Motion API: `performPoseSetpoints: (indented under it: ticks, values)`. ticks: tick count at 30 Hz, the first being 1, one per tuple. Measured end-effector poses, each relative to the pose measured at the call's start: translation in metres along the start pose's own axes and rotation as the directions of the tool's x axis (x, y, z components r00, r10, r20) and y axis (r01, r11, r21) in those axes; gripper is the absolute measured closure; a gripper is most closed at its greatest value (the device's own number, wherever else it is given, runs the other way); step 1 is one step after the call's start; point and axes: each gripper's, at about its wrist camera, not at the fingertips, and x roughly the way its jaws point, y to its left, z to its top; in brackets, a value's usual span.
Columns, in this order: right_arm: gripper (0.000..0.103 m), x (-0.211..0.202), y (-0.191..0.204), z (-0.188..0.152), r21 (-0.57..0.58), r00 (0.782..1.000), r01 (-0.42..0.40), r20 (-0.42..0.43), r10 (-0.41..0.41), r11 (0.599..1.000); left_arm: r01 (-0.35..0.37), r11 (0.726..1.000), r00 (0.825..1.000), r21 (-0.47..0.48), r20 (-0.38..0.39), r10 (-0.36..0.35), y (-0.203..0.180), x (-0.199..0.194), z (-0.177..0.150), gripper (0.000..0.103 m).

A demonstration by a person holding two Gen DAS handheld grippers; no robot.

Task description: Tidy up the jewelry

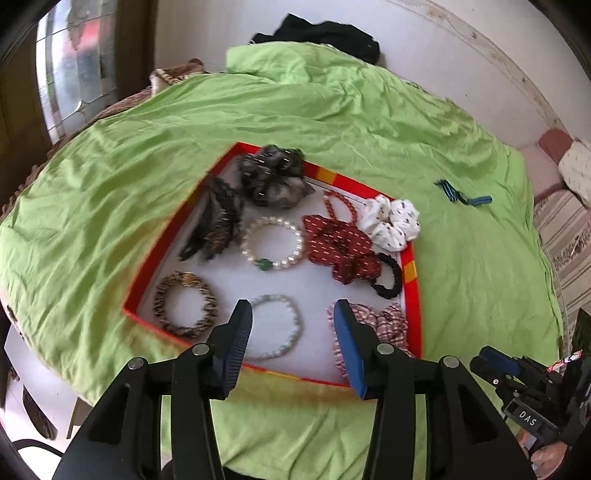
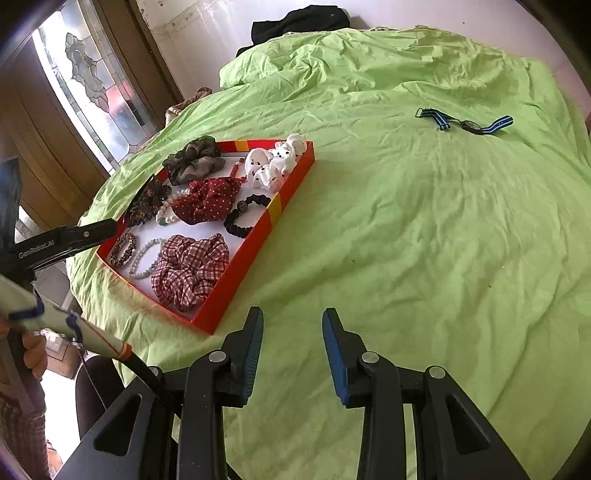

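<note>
A red-rimmed tray point(image 1: 413, 273) lies on the green cloth and holds scrunchies and bracelets. Among them are a pearl bracelet point(image 1: 273, 243), a pale bead bracelet point(image 1: 284, 325), a tiger-striped bangle point(image 1: 184, 306) and a red checked scrunchie point(image 1: 388, 321). My left gripper point(image 1: 291, 310) hovers open over the tray's near edge, above the pale bead bracelet, with nothing between its pads. My right gripper point(image 2: 292, 314) is open over bare green cloth, to the right of the tray point(image 2: 258, 236). A watch with a blue striped strap point(image 2: 465, 123) lies alone on the cloth far right.
The green cloth point(image 2: 424, 240) covers a round table and is bunched at the back. A black garment point(image 2: 299, 22) lies behind it by the wall. A door with patterned glass point(image 2: 92, 81) stands at the left. A hand point(image 2: 33, 354) shows at lower left.
</note>
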Motion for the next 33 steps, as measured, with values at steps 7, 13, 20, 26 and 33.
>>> performPoseSetpoints:
  ticks: [7, 13, 20, 26, 33]
  values:
    - [0.054, 0.008, 0.003, 0.035, 0.015, 1.0, 0.003, 0.014, -0.003, 1.0, -0.071, 0.996, 0.997, -0.057, -0.003, 0.071, 0.049, 0.002, 0.031, 0.051]
    - [0.054, 0.049, 0.008, 0.081, 0.086, 0.999, -0.045, -0.009, 0.046, 0.995, -0.067, 0.987, 0.997, -0.145, -0.047, 0.061, 0.088, 0.031, 0.06, 0.051]
    - [0.075, 0.103, 0.026, 0.102, 0.047, 0.996, -0.017, -0.091, 0.021, 0.999, -0.039, 0.987, 0.99, -0.157, -0.14, 0.017, 0.101, 0.08, 0.075, 0.051]
    - [0.092, 0.113, 0.017, 0.101, 0.027, 0.995, 0.022, -0.101, -0.019, 0.999, -0.059, 0.993, 0.987, -0.106, -0.157, 0.042, 0.085, 0.092, 0.072, 0.051]
    - [0.095, 0.095, -0.031, 0.098, 0.074, 0.993, 0.101, -0.076, -0.095, 0.992, 0.015, 0.998, 0.983, -0.058, -0.183, -0.025, 0.032, 0.105, 0.066, 0.051]
